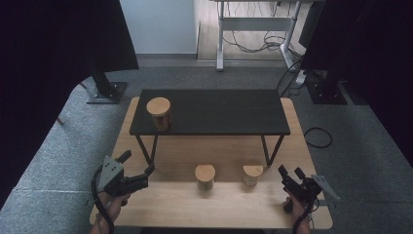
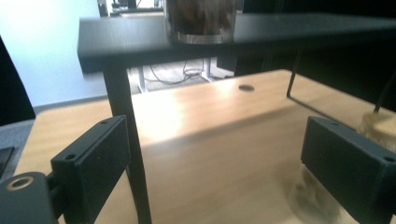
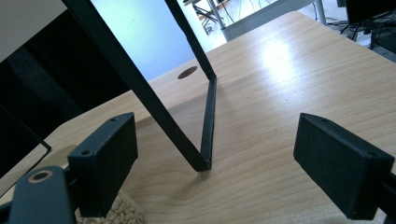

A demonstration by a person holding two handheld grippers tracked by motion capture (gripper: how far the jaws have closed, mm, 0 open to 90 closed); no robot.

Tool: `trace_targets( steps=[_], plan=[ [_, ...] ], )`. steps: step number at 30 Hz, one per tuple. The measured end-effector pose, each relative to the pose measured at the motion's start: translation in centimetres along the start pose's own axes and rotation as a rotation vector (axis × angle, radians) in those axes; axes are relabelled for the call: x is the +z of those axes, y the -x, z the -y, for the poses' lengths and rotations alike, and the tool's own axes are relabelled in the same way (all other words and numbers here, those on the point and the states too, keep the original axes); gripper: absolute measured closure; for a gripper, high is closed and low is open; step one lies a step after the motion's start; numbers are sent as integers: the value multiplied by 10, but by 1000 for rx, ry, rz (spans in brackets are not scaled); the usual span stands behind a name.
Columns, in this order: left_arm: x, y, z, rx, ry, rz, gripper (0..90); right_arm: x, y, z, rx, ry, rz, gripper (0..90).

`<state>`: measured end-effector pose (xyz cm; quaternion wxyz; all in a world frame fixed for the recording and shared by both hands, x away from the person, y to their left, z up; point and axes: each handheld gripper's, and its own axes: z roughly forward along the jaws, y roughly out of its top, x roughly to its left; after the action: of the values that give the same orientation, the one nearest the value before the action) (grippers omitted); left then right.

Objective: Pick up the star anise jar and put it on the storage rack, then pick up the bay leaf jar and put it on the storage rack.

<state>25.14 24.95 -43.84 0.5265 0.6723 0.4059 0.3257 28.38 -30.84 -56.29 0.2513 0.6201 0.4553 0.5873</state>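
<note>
Both grippers gape empty, left gripper (image 1: 150, 169), right gripper (image 1: 281, 170), jar (image 2: 312, 198) half-hidden behind jaw

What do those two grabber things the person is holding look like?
Each is a black hand-held tool with two flat, blocky black jaws dotted with small screw holes. The left gripper has a grey three-cornered plate on top and a dark cable trailing down by the forearm. The right gripper has a grey plate too, out at its right side, plus a black cable. No sleeves show on the forearms.
</note>
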Motion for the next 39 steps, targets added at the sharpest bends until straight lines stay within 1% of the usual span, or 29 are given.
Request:
trace_targets(
  steps=[3, 5, 7, 10, 12, 16, 19, 23, 25, 29, 31, 33, 37, 39],
  plan=[
    [-3, 3, 15, 15, -19, -4, 75, 0, 0, 0, -2, 0, 1, 131],
    [-3, 5, 25, 30, -37, 9, 79, 0, -1, 0, -2, 1, 2, 131],
    [-2, 6, 32, 36, -52, 19, 84, -1, -1, 0, -3, 0, 3, 131],
    [3, 6, 45, 30, -74, 45, 87, -1, -1, 1, -2, 0, 4, 131],
    [9, 5, 56, 22, -102, 55, 88, -2, -1, 1, -4, 0, 4, 131],
    [18, 3, 71, 6, -146, 75, 90, -2, -2, 1, -5, -2, 8, 131],
    [21, -1, 75, -13, -152, 87, 94, -2, -2, 1, -5, 1, 11, 131],
    [26, -8, 82, -20, -167, 93, 98, -1, -3, 1, -12, -4, 10, 132],
    [28, -9, 84, -33, -169, 95, 98, -1, -3, 1, -15, -4, 12, 131],
    [30, -10, 88, -41, -171, 102, 93, -2, -3, 1, -9, 0, 23, 131],
    [31, -12, 90, -74, -170, 127, 90, -1, -3, 1, -10, -7, 26, 132],
    [32, -14, 93, -97, -175, 138, 91, -1, -4, 1, -22, -6, 35, 131],
    [33, -18, 95, -134, -174, 145, 91, -1, -7, 1, -51, -11, 54, 146],
    [33, -19, 96, -147, -174, 145, 92, -1, -9, 1, -76, -28, 83, 163]
  ],
)
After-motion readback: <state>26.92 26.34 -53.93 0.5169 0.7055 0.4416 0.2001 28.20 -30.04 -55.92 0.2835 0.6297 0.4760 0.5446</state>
